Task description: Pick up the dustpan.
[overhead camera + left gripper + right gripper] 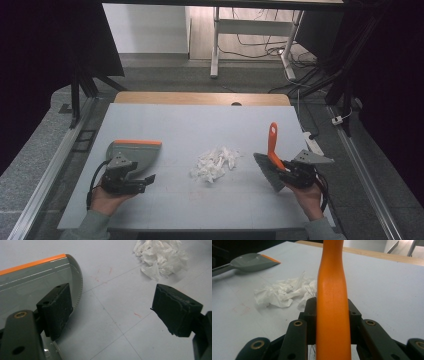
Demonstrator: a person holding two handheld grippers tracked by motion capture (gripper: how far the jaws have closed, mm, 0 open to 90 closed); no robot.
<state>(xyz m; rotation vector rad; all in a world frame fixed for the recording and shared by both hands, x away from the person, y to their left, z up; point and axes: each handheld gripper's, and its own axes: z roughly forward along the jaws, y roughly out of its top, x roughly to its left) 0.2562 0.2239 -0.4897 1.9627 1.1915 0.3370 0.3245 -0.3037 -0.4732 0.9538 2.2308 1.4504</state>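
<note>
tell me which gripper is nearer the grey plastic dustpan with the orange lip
Left. The left gripper sits open at the dustpan; the right gripper, across the table, clamps the orange brush handle.

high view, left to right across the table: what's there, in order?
left gripper and grey dustpan with orange lip → pile of torn white paper → brush with orange handle → right gripper, shut on the brush handle.
</note>
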